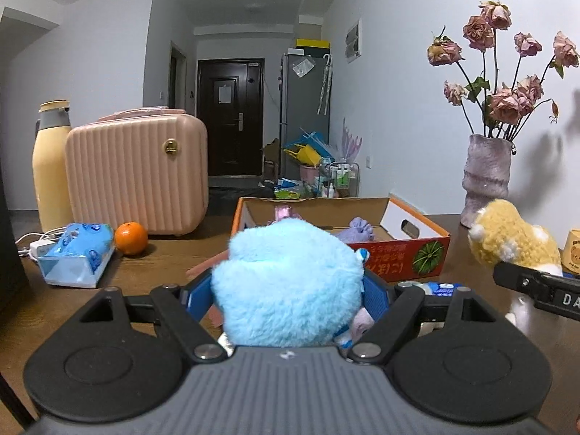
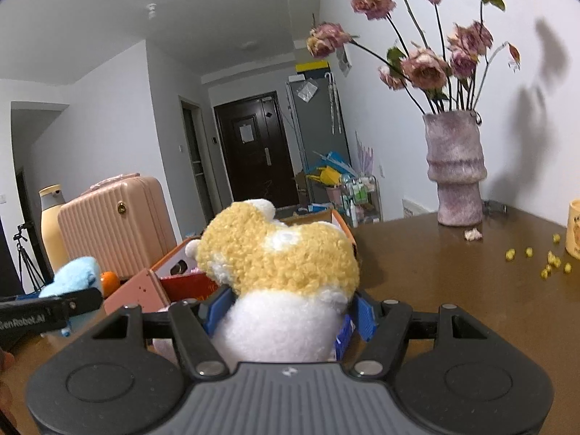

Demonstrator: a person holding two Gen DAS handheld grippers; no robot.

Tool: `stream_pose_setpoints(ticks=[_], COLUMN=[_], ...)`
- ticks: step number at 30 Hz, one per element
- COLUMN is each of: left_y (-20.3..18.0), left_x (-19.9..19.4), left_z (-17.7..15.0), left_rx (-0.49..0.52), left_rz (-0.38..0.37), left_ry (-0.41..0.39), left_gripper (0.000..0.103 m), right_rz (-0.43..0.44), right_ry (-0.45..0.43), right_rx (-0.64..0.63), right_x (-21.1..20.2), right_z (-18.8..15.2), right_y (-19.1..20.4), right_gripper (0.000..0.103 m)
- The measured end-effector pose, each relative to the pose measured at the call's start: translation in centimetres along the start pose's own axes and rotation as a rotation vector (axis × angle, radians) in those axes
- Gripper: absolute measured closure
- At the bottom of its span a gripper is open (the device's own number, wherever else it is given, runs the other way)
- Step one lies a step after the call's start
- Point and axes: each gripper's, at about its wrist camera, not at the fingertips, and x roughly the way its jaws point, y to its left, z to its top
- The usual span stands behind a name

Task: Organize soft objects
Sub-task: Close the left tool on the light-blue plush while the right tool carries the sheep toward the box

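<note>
On the brown wooden surface (image 1: 156,264), an open cardboard box (image 1: 398,250) lies centre, a small purple plush (image 1: 357,228) inside it. Left of the box sit a round orange fruit (image 1: 131,238) and a blue tissue pack (image 1: 74,253), before a ribbed pink suitcase (image 1: 137,177). A mottled ceramic vase (image 1: 485,177) stands right, behind the box.

The left tongs (image 1: 288,290) point slightly downward, blue pads pressed against a fluffy blue plush toy (image 1: 290,282) — the right tongs (image 2: 288,311) likewise clamp a yellow-and-white plush toy (image 2: 279,272), held level beside them.
</note>
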Motion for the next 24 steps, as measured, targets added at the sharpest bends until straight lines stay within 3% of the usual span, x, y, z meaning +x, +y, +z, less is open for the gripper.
stream_pose_setpoints(ticks=[10, 24], left_y=[-1.6, -2.4], left_x=[0.9, 4.0], left_z=[1.7, 4.0], left_rx=[-0.026, -0.065], left_rz=[-0.003, 0.007], left_ry=[-0.039, -0.064], left_gripper=[0.021, 0.021], right_rz=[-0.023, -0.031], right_ry=[-0.072, -0.089], right_rx=[0.019, 0.000], right_x=[1.8, 5.6], right_z=[2.6, 4.3], right_y=[0.4, 0.9], right_gripper=[0.036, 0.036])
